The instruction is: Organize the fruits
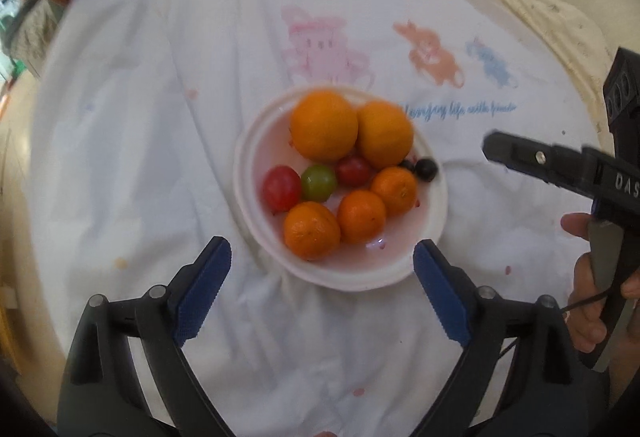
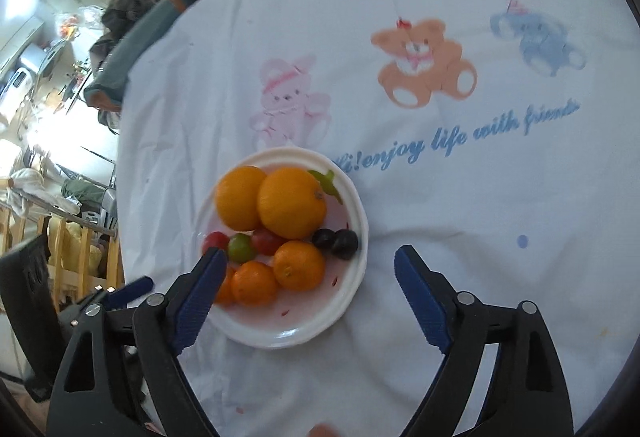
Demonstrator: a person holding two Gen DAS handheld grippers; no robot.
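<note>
A white plate (image 1: pixel 240 173) sits on the cloth holding two big oranges (image 1: pixel 324 125), three small mandarins (image 1: pixel 361 216), two red tomatoes (image 1: pixel 281 187), a green one (image 1: pixel 318 182) and dark grapes (image 1: pixel 425 169). My left gripper (image 1: pixel 322 247) hangs open above the plate's near edge, with nothing between its blue pads. In the right wrist view the same plate (image 2: pixel 360 237) lies under my right gripper (image 2: pixel 309 254), also open and empty. Its left finger (image 2: pixel 200 289) hides part of one mandarin. A green leaf (image 2: pixel 326 179) lies at the plate's far rim.
A white cloth (image 2: pixel 440 217) printed with pink, orange and blue bears and blue lettering covers the surface. A person's hand (image 1: pixel 588 301) holds the right gripper's handle at the right. Clothes and furniture (image 2: pixel 120 37) crowd the far left, with a wooden rail (image 2: pixel 72 261) below.
</note>
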